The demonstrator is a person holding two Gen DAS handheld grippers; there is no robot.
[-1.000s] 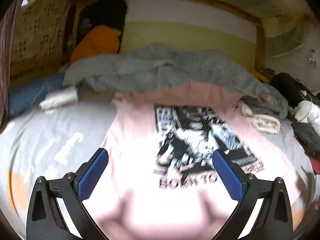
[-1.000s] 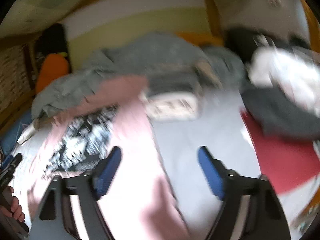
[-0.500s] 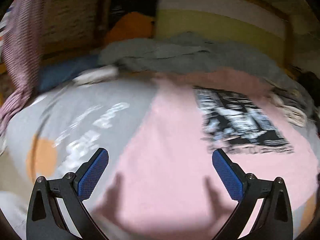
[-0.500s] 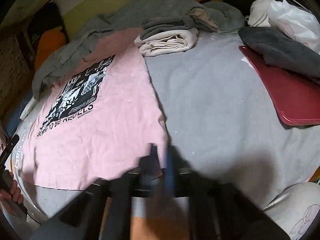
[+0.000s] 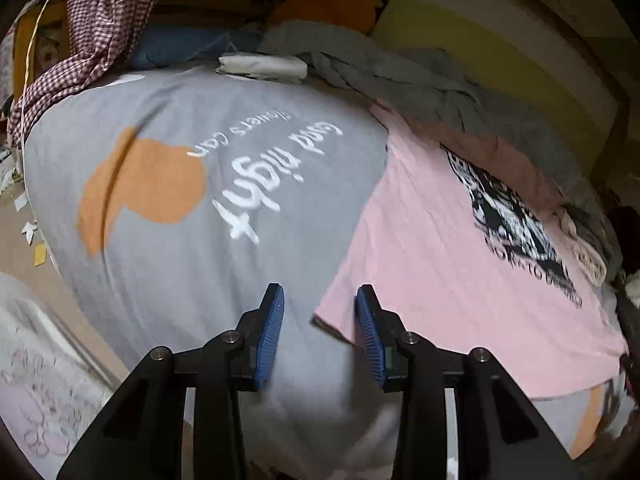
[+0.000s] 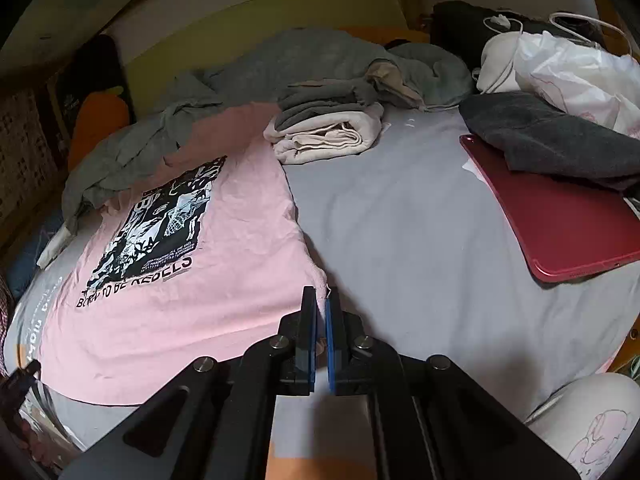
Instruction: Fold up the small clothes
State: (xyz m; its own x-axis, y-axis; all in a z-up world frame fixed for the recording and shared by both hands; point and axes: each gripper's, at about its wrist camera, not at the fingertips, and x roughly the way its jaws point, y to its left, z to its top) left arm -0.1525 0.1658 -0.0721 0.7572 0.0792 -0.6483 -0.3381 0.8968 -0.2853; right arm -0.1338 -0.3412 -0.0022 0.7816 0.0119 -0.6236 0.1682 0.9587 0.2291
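Observation:
A pink T-shirt with a black print lies flat on the grey bedspread; it also shows in the left wrist view. My right gripper is shut on the shirt's near right hem corner. My left gripper is half open, its blue pads either side of the shirt's near left hem corner, not clamped on it.
Folded beige and grey clothes sit behind the shirt, with a grey blanket beyond. A red tablet under a dark garment and a white bag lie right. A checked cloth hangs left.
Both grippers dropped to the shirt's near hem corners. The right one closed on its corner. The left one swung left and narrowed from wide open to half open.

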